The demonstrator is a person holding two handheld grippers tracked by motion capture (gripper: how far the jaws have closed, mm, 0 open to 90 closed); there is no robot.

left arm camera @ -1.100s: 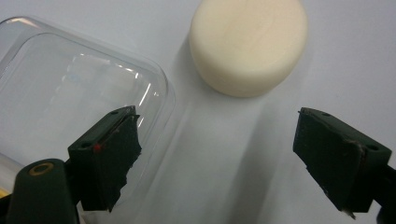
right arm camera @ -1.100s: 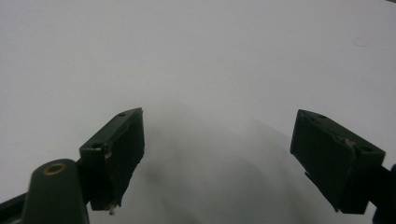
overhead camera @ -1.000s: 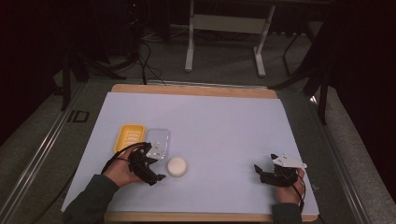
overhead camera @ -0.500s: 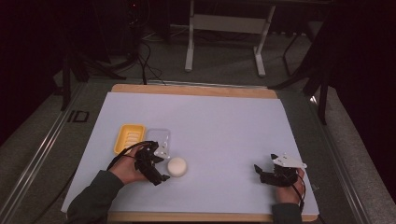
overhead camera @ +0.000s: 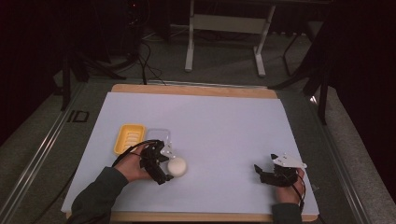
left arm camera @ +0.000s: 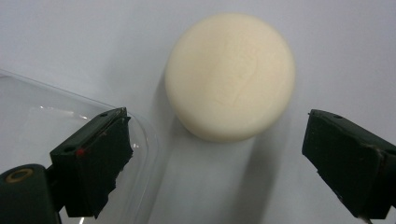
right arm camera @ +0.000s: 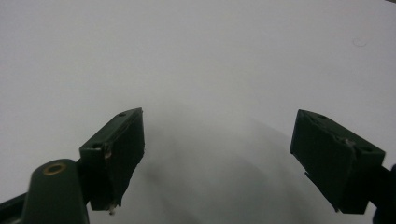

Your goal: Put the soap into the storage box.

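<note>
A round cream-coloured puck [overhead camera: 177, 166] lies flat on the white table cover. My left gripper [overhead camera: 165, 169] sits just left of it, jaws pointing at it. In the left gripper view the puck [left arm camera: 230, 74] lies just ahead of the left gripper [left arm camera: 215, 140], reaching into the gap between the black fingers [left arm camera: 95, 158], which stand apart from it. These jaws have just been opening, and no pad touches the puck. My right gripper [overhead camera: 260, 173] rests open near the front right of the table. Nothing but white cover lies between the jaws of the right gripper [right arm camera: 218, 140].
A yellow tray [overhead camera: 129, 138] lies behind my left hand. A clear plastic lid or dish [overhead camera: 157, 135] sits beside it, and its edge [left arm camera: 28, 116] shows under the left finger. The wooden table edge [overhead camera: 196, 89] runs along the back, and a metal stand [overhead camera: 224, 23] is on the floor beyond.
My left gripper has slid a little to the right towards the puck and its jaws have spread wider. The puck and the right gripper have stayed put.
</note>
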